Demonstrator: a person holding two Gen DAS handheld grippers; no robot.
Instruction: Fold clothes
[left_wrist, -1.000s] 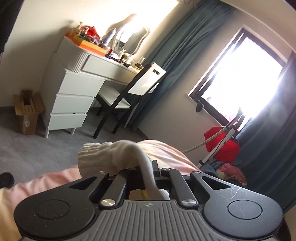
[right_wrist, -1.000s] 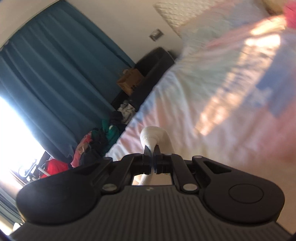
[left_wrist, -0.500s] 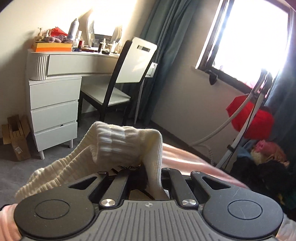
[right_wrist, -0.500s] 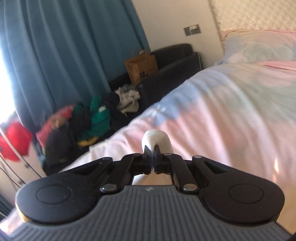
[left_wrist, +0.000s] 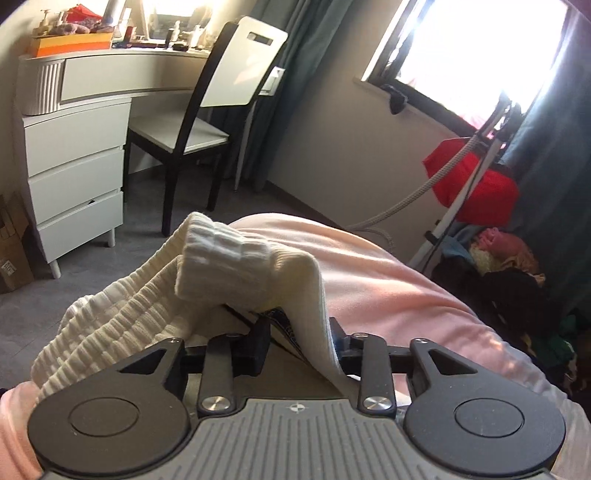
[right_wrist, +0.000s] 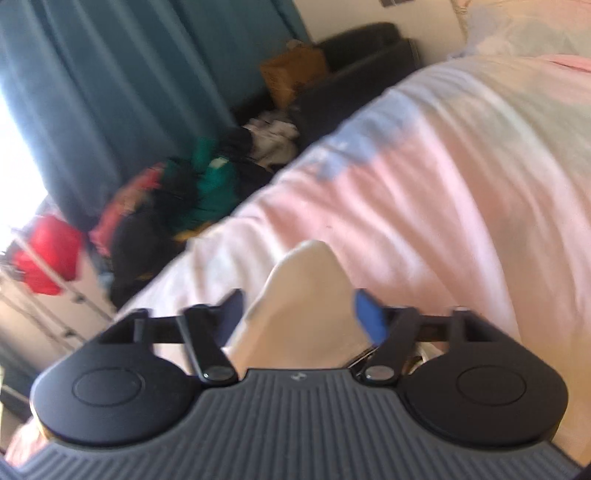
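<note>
With both the left hand-held gripper (left_wrist: 298, 341) and right hand-held gripper (right_wrist: 297, 317) released around the white sweater (left_wrist: 207, 280), lay its sleeve flat on the bed (left_wrist: 388, 288) without bunching.

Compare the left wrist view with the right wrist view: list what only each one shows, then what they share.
Only the left wrist view: a white dresser, a chair, the window, and the ribbed cuff of the white garment, which lies between the open fingers of the left gripper.

Only the right wrist view: a dark sofa with a cardboard box, and the right gripper, open, with smooth white cloth between its fingers.

Both: the pink bedding, teal curtains, the red item and the clothes pile.
</note>
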